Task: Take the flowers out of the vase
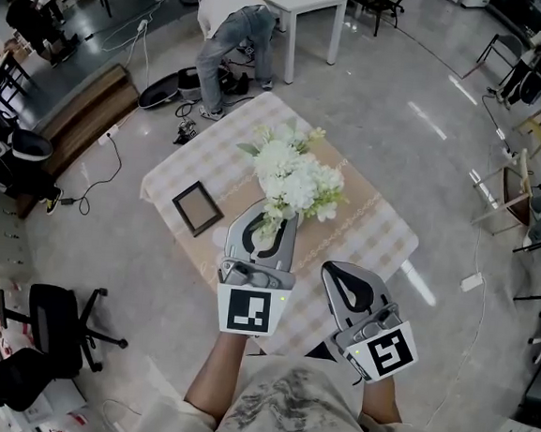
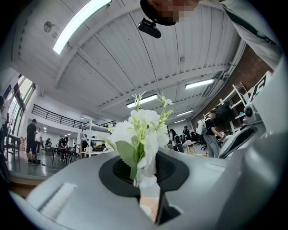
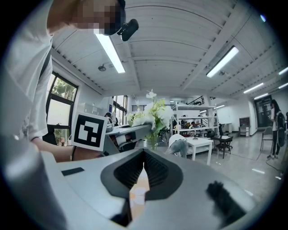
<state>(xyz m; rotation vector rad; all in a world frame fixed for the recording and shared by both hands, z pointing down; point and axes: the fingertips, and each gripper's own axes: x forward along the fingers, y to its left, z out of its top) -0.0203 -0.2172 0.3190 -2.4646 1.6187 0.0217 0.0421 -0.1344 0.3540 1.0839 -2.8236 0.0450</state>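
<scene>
While pinching the flowers (image 2: pixel 141 130) by the stems in the near-closed left gripper (image 1: pixel 277 222), blooms just above its jaws, risks stems slipping from so thin a hold, or tipping a vase no view shows clearly, right gripper (image 1: pixel 339 271) beside it closed, empty, steadying nothing.

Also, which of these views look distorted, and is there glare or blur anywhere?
Head view: strong fisheye bend, white glare streaks on the floor. Left gripper view: black rounded corners, the ceiling lamp blown out, flowers sharp. Right gripper view: same black corners, bright lamps, flowers small yet clear.
</scene>
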